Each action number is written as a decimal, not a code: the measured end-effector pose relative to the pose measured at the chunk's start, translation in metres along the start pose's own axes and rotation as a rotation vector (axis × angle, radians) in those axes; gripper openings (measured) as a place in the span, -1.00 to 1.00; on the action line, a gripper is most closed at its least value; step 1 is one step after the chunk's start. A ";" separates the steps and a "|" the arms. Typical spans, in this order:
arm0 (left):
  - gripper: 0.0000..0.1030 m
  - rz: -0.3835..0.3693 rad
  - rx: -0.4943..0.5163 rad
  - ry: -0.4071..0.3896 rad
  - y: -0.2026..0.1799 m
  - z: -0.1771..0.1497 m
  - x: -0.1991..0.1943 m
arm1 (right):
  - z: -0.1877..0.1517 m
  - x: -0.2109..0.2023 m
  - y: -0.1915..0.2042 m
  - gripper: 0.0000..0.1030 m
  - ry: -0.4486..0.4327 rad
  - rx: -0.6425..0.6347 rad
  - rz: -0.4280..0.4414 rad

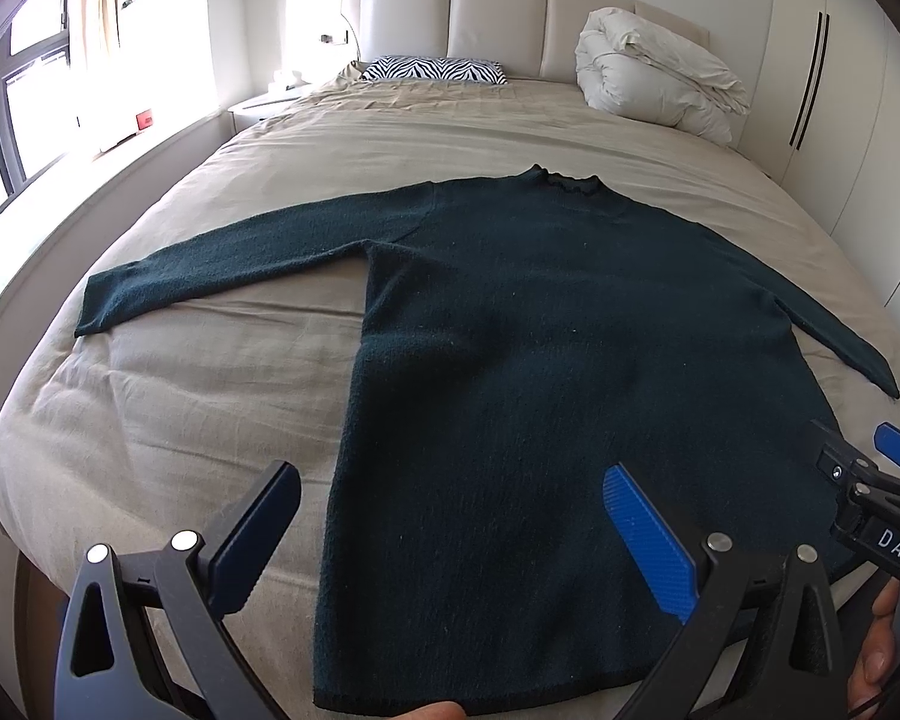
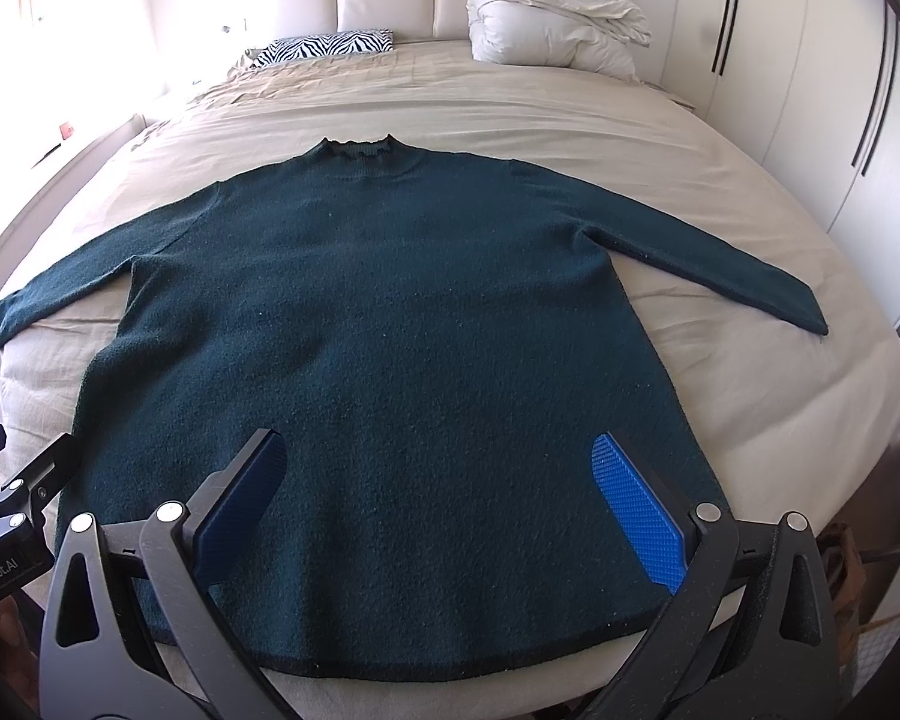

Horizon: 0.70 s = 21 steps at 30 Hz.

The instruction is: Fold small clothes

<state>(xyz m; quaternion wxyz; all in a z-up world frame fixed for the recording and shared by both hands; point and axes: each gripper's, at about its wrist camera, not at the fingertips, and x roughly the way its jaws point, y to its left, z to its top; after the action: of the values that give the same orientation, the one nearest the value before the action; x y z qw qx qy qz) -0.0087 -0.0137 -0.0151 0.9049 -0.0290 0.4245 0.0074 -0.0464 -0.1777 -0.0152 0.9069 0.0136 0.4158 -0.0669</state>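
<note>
Beige bed (image 2: 750,138) carries the dark green sweater (image 2: 390,312) flat, collar far, hem under your gaping, empty left gripper (image 1: 450,546) and right gripper (image 2: 444,510), left nearer the left side seam.

A dark green sweater (image 2: 384,324) is spread flat on the bed (image 2: 720,192), framed by the wide-parted right gripper (image 2: 444,510).

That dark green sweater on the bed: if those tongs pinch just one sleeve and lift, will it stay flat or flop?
The sweater would probably flop: it looks like soft, fuzzy knit lying limp on the bed. Its thick weave suggests some weight, so the body would likely drag behind. The fuzzy surface should grip, not slip.
</note>
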 end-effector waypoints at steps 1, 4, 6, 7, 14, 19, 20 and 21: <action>1.00 -0.003 -0.001 -0.001 0.003 0.001 0.000 | 0.000 0.000 0.000 1.00 0.000 0.000 0.001; 1.00 -0.006 -0.003 -0.002 0.004 0.001 0.000 | 0.000 0.000 0.000 1.00 0.001 0.003 0.002; 1.00 -0.007 -0.005 0.001 0.005 0.002 0.001 | -0.001 0.001 -0.002 1.00 0.002 0.007 0.005; 1.00 -0.010 -0.007 0.002 0.007 0.003 0.001 | -0.001 0.002 -0.002 1.00 0.003 0.009 0.006; 1.00 -0.022 -0.018 0.011 0.010 0.004 0.003 | -0.002 0.003 -0.003 1.00 0.002 0.013 0.009; 1.00 -0.077 -0.099 0.031 0.032 0.006 0.010 | -0.002 0.004 -0.004 1.00 0.000 0.019 0.020; 1.00 -0.077 -0.117 0.030 0.038 0.007 0.012 | -0.002 0.003 -0.004 1.00 -0.005 0.022 0.026; 1.00 -0.078 -0.135 0.027 0.045 0.008 0.012 | -0.002 0.003 -0.005 1.00 -0.010 0.026 0.032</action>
<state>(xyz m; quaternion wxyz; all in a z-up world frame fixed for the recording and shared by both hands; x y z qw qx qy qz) 0.0035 0.0316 -0.0215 0.8947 -0.1066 0.4338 0.0004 -0.0465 -0.1833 -0.0185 0.9096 0.0315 0.4102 -0.0577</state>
